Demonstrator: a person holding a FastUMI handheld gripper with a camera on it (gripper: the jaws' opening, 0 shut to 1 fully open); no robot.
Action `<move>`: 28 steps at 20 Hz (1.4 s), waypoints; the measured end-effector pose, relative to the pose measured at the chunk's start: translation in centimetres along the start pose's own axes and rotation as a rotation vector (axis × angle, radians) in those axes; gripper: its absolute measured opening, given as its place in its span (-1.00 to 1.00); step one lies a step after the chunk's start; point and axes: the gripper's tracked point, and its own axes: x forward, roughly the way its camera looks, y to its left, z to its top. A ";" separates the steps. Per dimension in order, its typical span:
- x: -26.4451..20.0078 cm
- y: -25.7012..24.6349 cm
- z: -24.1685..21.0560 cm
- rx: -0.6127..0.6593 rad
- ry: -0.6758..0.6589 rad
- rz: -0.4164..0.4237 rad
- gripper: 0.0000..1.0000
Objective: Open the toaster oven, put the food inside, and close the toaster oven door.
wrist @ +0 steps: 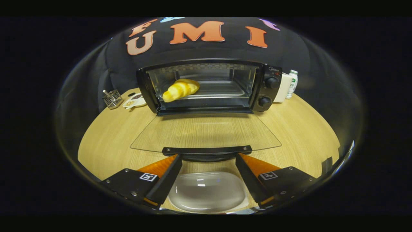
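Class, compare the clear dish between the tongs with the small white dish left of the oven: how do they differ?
The clear dish lies between the open tongs, below the door handle; the white dish sits beyond, beside the oven. The clear dish is see-through and empty; the white dish is opaque and holds food bits. The clear dish looks larger. Both rest on the table.

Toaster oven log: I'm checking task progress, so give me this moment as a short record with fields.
toaster oven: on the wooden table, cavity open
door: folded down flat, glass panel toward the gripper
door handle: just ahead of the fingertips
food: croissant inside, on the tray's left part
gripper: open, fingers either side of the handle's middle, holding nothing
plate: clear, empty, between the fingers
remaining step: closing the door
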 end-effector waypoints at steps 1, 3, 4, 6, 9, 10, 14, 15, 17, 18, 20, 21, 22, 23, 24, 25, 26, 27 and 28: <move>-0.6 -0.1 0.8 0.004 -0.018 0.002 0.98; -1.4 -0.1 2.7 0.015 -0.064 0.007 0.96; -1.8 -0.3 3.8 0.040 -0.092 0.014 0.97; -2.2 -0.5 5.9 0.106 -0.141 0.023 0.96; -2.5 -0.9 7.7 0.163 -0.182 0.041 0.98; -2.4 -1.0 8.3 0.173 -0.197 0.045 0.99; -2.3 -1.0 11.3 0.183 -0.253 0.046 0.99; -2.2 -1.0 12.1 0.182 -0.264 0.045 1.00; -1.8 -1.0 13.5 0.181 -0.283 0.046 1.00; -1.6 -1.0 14.2 0.185 -0.285 0.047 1.00; -1.4 -1.3 15.7 0.194 -0.289 0.042 0.99; -1.6 -1.4 16.4 0.196 -0.301 0.036 0.99; -1.8 -1.4 17.1 0.197 -0.318 0.034 0.99; -2.3 -1.4 17.6 0.197 -0.331 0.034 0.99; -2.5 -1.4 17.8 0.195 -0.337 0.034 0.98; -2.7 -1.5 18.0 0.192 -0.339 0.029 0.98; -3.0 -1.8 17.9 0.188 -0.333 0.023 0.98; -3.4 -1.8 17.8 0.186 -0.323 0.015 0.98; -4.0 -1.9 18.1 0.183 -0.330 0.016 0.98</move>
